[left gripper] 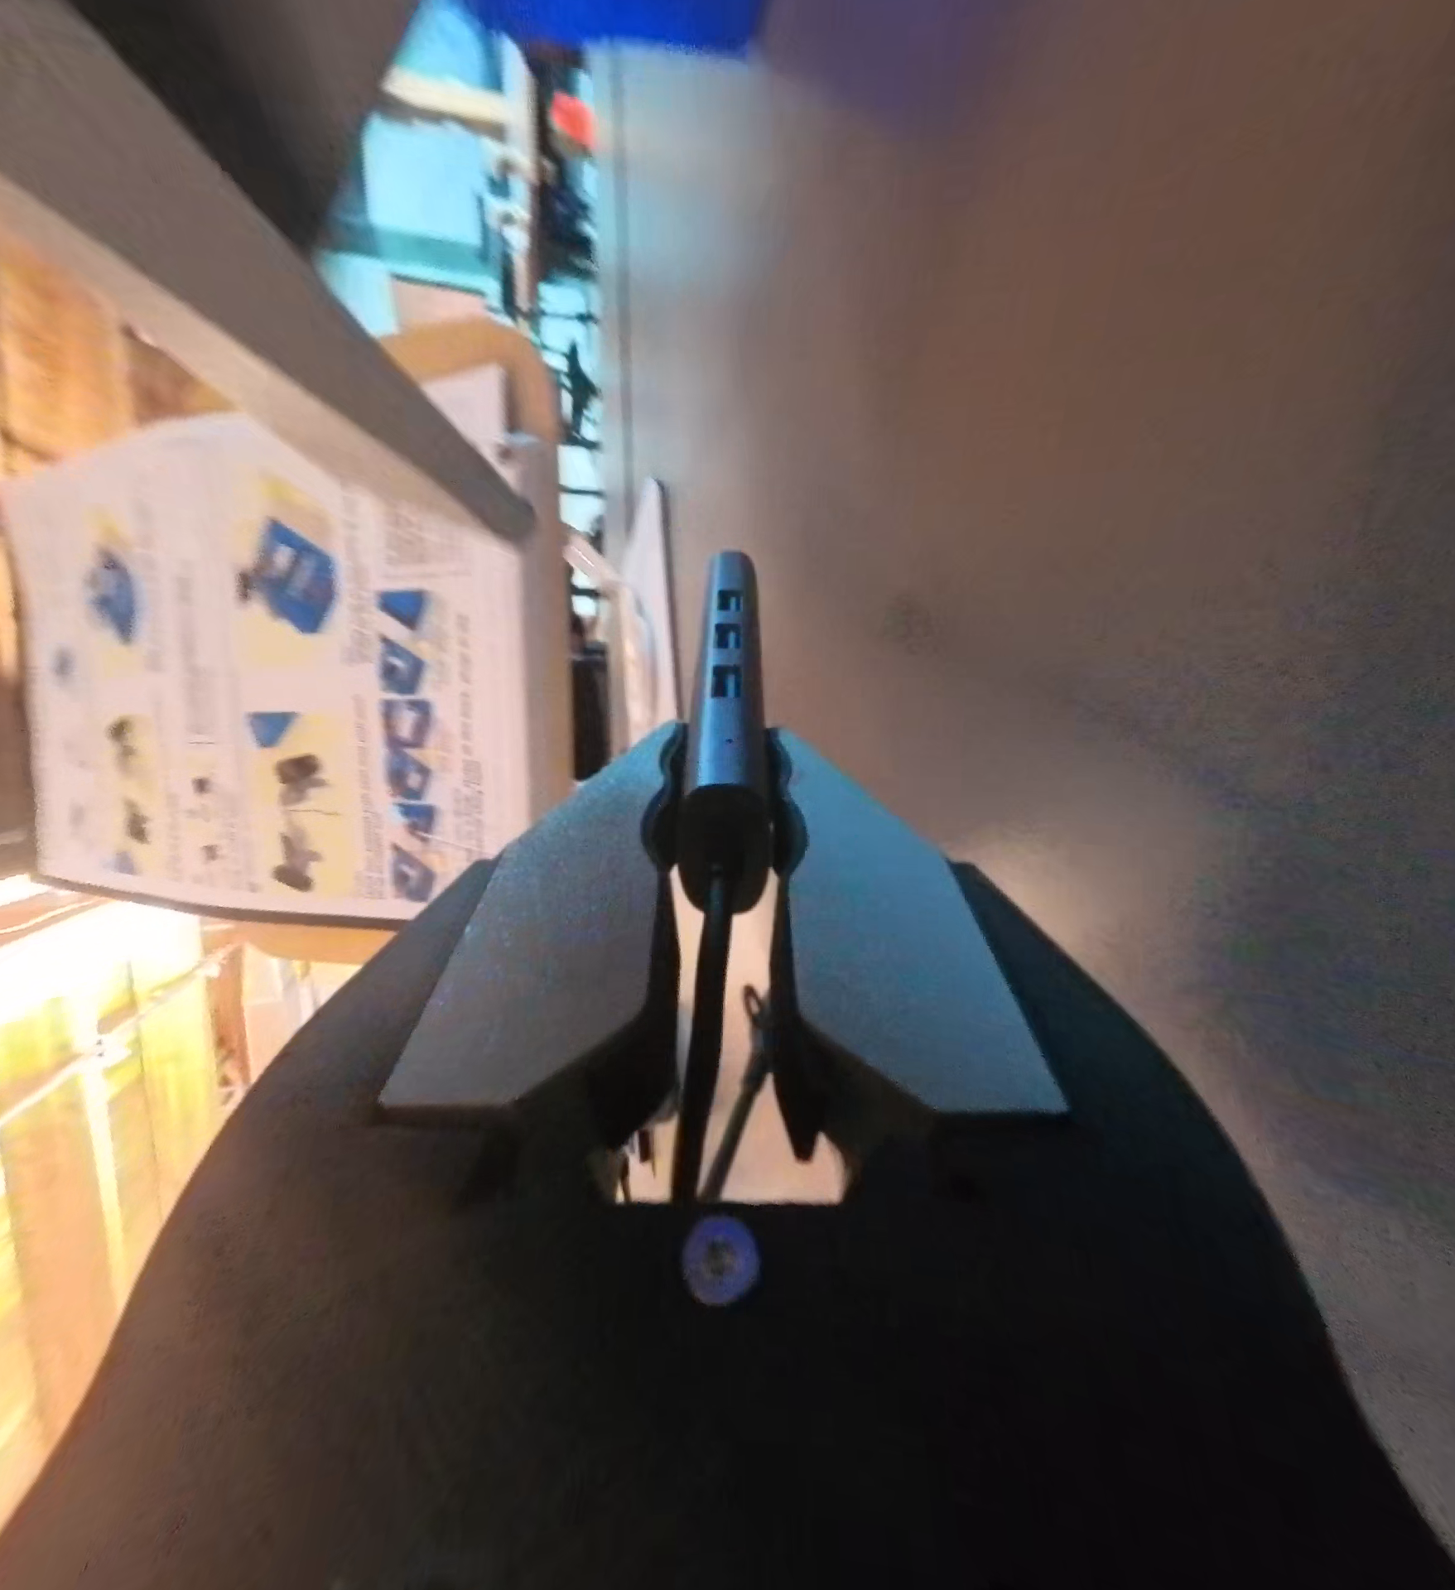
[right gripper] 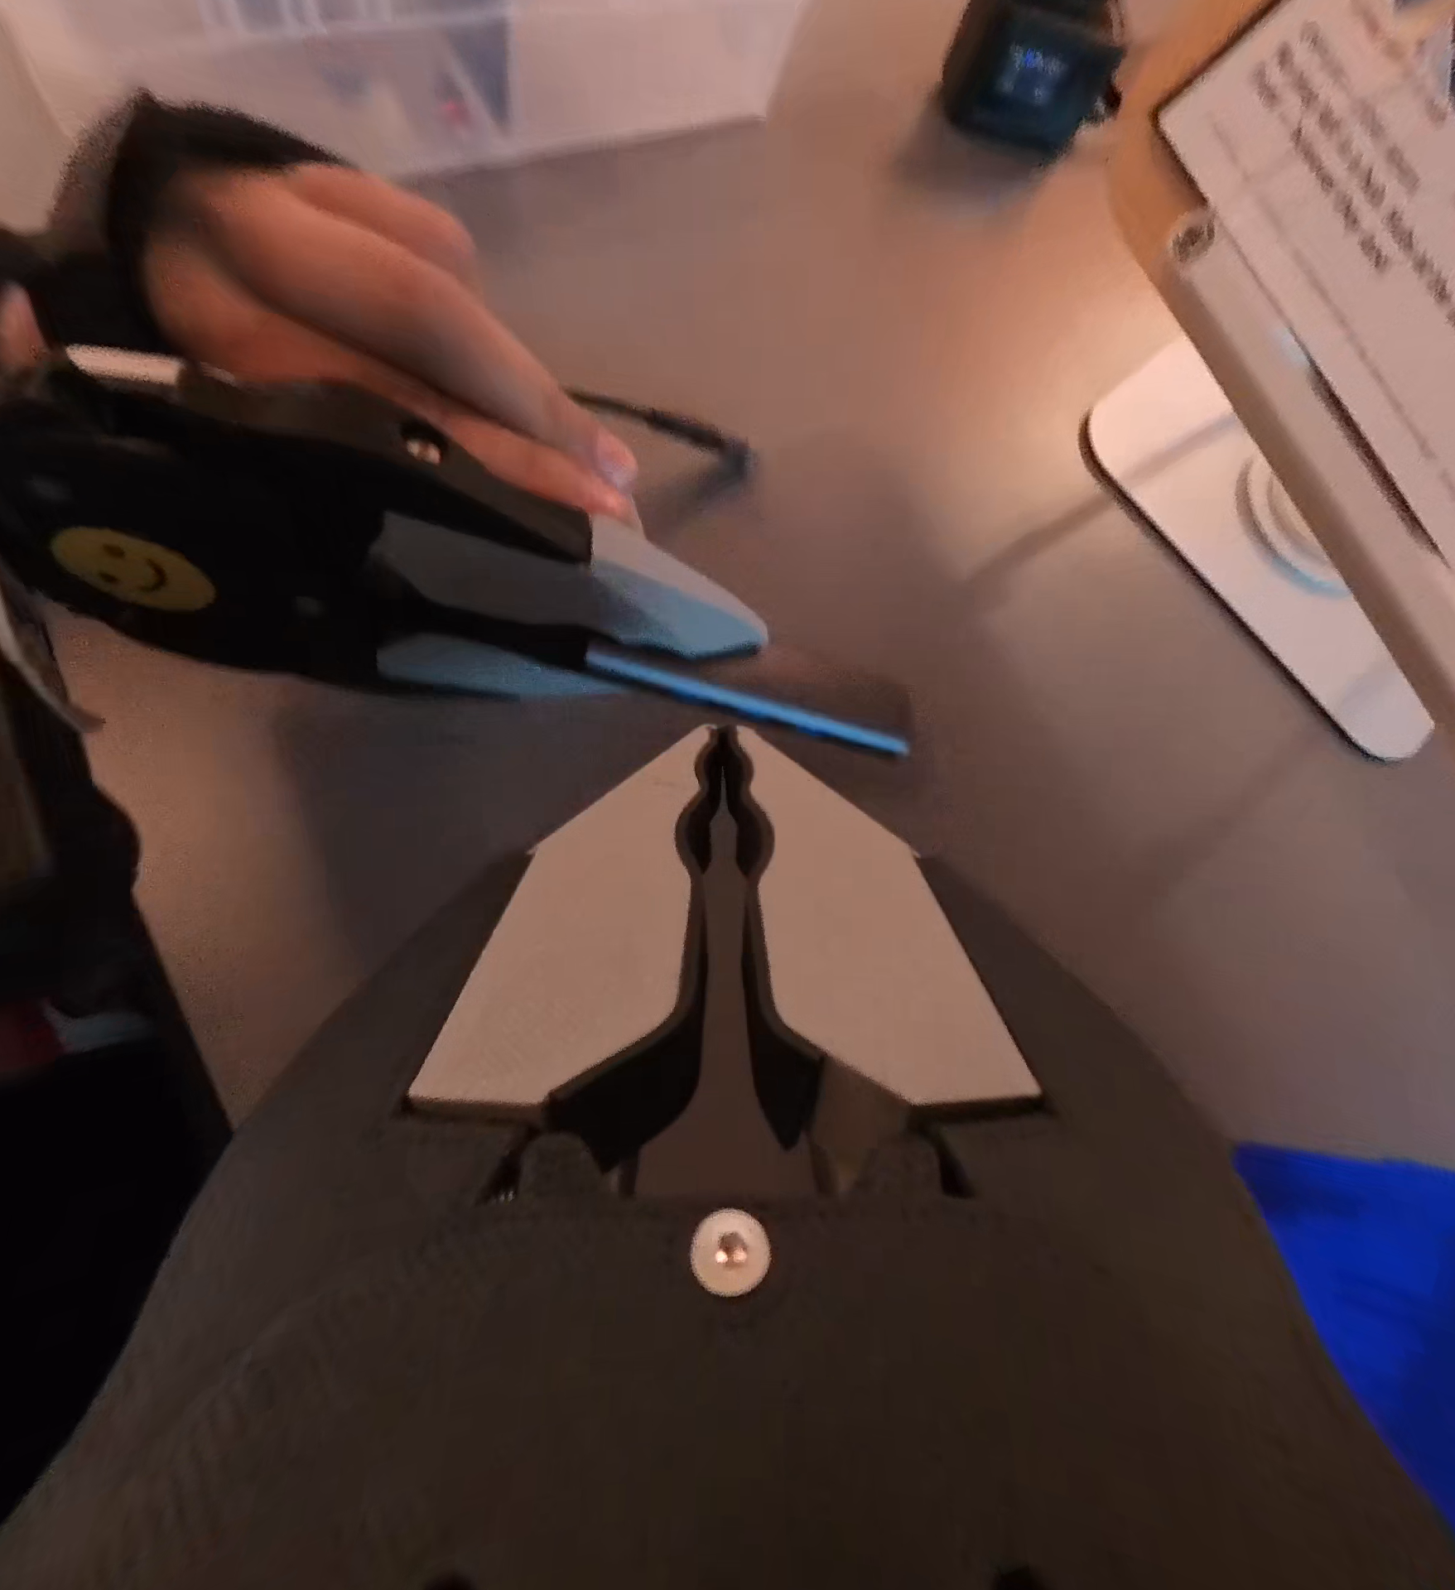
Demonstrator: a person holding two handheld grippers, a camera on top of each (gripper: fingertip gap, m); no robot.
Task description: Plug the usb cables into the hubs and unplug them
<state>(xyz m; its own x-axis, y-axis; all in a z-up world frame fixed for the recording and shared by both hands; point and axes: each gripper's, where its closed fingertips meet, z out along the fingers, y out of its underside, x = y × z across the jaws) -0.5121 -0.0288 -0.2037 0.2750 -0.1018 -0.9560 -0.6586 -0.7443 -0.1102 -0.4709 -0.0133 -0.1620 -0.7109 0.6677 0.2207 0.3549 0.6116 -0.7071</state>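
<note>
- In the left wrist view we see the left tongs closed on a slim grey usb hub, gripping it near the end where its black cable comes out.
- The hub points forward from the fingertips, with a row of ports on its upper face and nothing plugged into those we can see.
- The hub's cable runs back between the two fingers toward the camera.
- That view is tilted: a laminated instruction sheet stands to the left, and the grey tabletop fills the right side.
- In the right wrist view the right tongs are closed, tips touching, with nothing between them.
- Just beyond those tips the hub shows edge-on, held above the tabletop by the left tongs, which a person's hand grips.
- A yellow smiley sticker sits on the side of the left tool.
- A black cable loops on the tabletop behind the hand; we cannot tell where it ends.
- A small black device with a lit screen stands at the far edge, and a white stand base lies to the right.
</note>
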